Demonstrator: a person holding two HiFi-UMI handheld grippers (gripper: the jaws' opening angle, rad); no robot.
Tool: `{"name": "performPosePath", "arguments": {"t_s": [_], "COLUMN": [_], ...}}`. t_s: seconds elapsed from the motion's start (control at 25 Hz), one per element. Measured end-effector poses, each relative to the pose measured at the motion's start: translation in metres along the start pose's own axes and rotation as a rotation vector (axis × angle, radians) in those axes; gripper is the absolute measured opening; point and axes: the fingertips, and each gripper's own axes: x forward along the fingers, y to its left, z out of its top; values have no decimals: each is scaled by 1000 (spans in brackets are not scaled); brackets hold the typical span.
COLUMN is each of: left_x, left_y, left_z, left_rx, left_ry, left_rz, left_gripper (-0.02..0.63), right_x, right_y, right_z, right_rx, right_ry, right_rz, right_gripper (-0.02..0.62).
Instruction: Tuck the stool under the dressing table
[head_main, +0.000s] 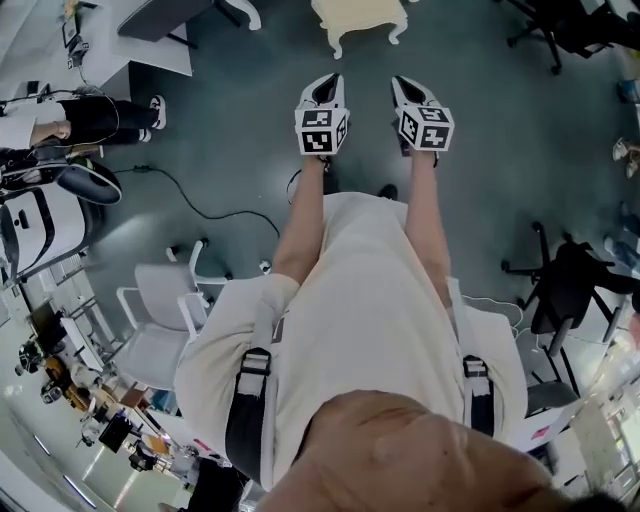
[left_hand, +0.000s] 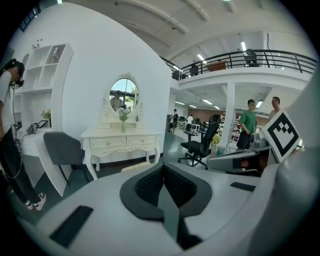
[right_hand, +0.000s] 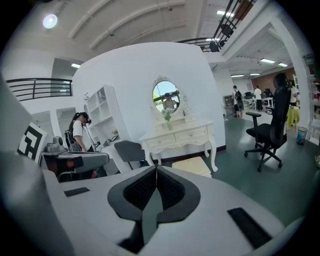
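Observation:
The cream stool (head_main: 360, 17) stands on the green floor ahead of both grippers, some way off. In the right gripper view the stool (right_hand: 193, 164) sits in front of the white dressing table (right_hand: 178, 137) with its oval mirror (right_hand: 166, 96), not under it. From the left gripper view only a sliver of the stool (left_hand: 138, 166) shows below the dressing table (left_hand: 122, 142). My left gripper (head_main: 324, 88) and right gripper (head_main: 408, 90) are held out side by side, both shut and empty, with jaws meeting in each gripper view (left_hand: 162, 169) (right_hand: 156, 171).
A grey chair (left_hand: 62, 150) and a white shelf unit (left_hand: 42, 85) stand left of the table. A black office chair (right_hand: 270, 130) is to its right. A person (right_hand: 79, 132) stands at the shelves. A cable (head_main: 200, 205) trails on the floor; white chairs (head_main: 160, 310) stand nearby.

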Motion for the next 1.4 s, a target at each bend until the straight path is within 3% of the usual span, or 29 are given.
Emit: {"name": "performPosePath", "arguments": {"t_s": [0.24,0.56,0.72,0.88,1.12,1.28,1.4], "left_x": [38,98,126,154,217,282,332], "left_y": [58,125,151,149,139,128,136], "left_z": [25,52,56,54,59,57,55], "left_rx": [-40,11,3,15,22,145,131], "left_ry": [-49,-62,-57,-34,-21,61,116], "left_rz": [-103,-174,-208,-210,-142,-47,79], "left_gripper": [17,17,17,17,15,15,15], "right_x": [58,124,158,176,204,242,268], "right_y": [13,3,10,-2,-68,-141,-201], "right_z": [20,43,47,53,77,99,125], "right_rx": [37,124,150,125,102,25,-11], "right_ry": [-15,-62,-52,-25,-10,58,86], "right_rz": [-68,-178,-180,-175,-139,-34,0], "right_gripper": [44,44,44,44,46,46,46]}}
